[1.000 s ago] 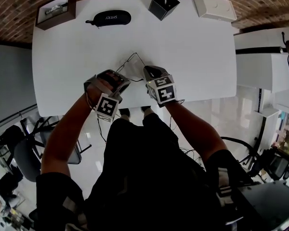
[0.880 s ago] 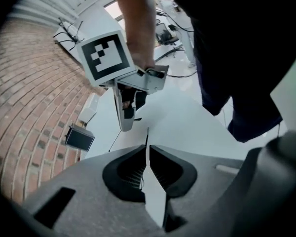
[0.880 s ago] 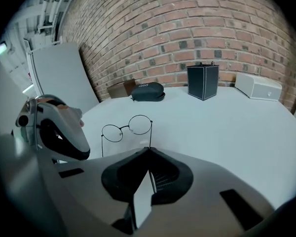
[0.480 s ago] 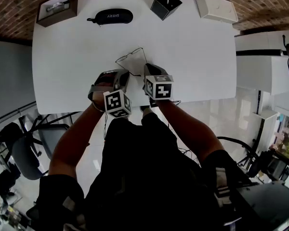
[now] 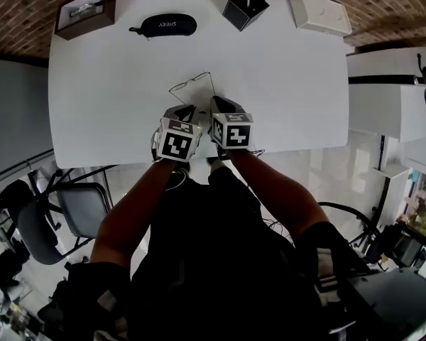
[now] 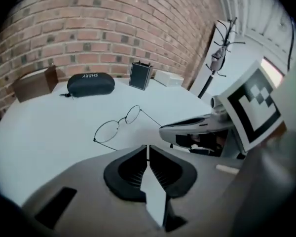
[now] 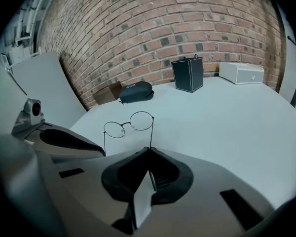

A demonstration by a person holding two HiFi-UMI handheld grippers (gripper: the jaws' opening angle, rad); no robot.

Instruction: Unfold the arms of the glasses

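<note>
Thin wire glasses (image 5: 192,85) with round lenses lie on the white table (image 5: 291,84), both arms spread and pointing toward me. My right gripper (image 5: 215,101) is shut on the tip of the right arm; in the right gripper view that arm runs straight from the glasses (image 7: 128,124) into the jaw tips (image 7: 149,151). My left gripper (image 5: 187,109) stands upright beside it, jaws closed at the end of the left arm. In the left gripper view that arm leaves the glasses (image 6: 116,125) and slips under the jaw tips (image 6: 147,147).
Along the table's far edge stand a brown box (image 5: 84,14), a black glasses case (image 5: 163,25), a black box (image 5: 243,7) and a white box (image 5: 318,11). The table's near edge lies just under my hands, with a chair (image 5: 85,204) below left.
The left gripper has rolled from lying on its side to upright and shifted right, next to the right gripper. The glasses now lie flatter and a little farther away, arms spread.
</note>
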